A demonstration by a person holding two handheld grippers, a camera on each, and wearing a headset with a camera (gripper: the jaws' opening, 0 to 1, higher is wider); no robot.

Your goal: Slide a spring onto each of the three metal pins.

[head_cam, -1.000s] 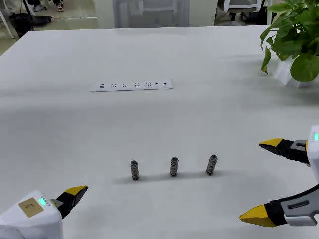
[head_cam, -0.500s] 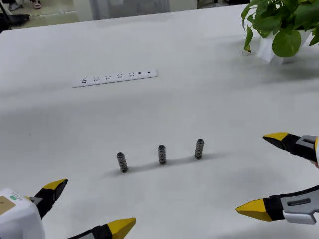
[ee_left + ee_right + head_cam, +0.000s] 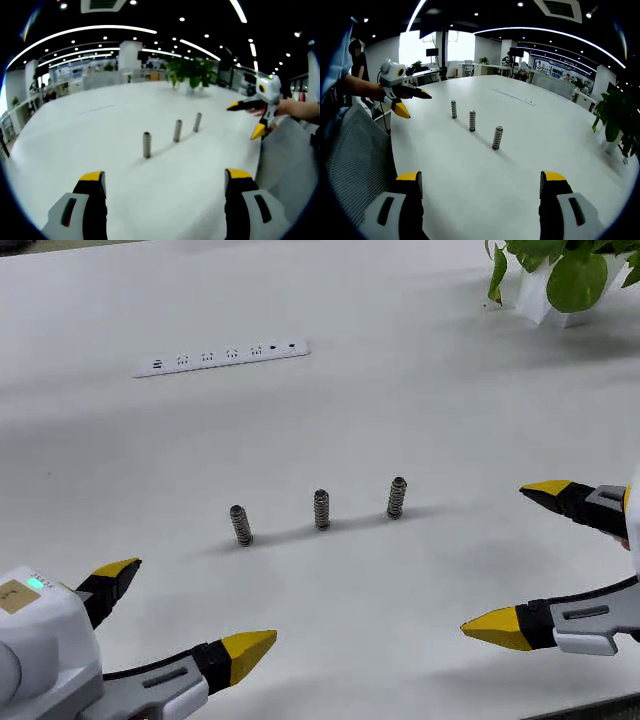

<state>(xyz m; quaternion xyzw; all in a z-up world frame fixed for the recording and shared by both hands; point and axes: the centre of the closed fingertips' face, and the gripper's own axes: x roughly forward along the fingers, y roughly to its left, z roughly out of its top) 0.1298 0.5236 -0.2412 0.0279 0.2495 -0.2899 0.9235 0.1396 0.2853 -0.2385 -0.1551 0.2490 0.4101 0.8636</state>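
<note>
While you held both claws low over the smooth, matte white tabletop (image 3: 420, 390), each was released. The left claw (image 3: 185, 607) had its pointed, yellow-tipped black jaws spread wide with nothing between them, and the right claw (image 3: 517, 556) gaped just as wide, also without a load. Beyond the jaw tips, three grey wire springs stood upright on the tabletop in a slanting row, apart from one another and well clear of both claws: the left spring (image 3: 240, 525), the middle spring (image 3: 321, 509) and the right spring (image 3: 397, 497). Each was a slim, tightly ribbed coil with a dull metal sheen. Farther back lay a long, flat white power strip (image 3: 222, 356). At the far right corner stood a broad-leaved green plant (image 3: 575, 275) in a white pot (image 3: 533, 302).
</note>
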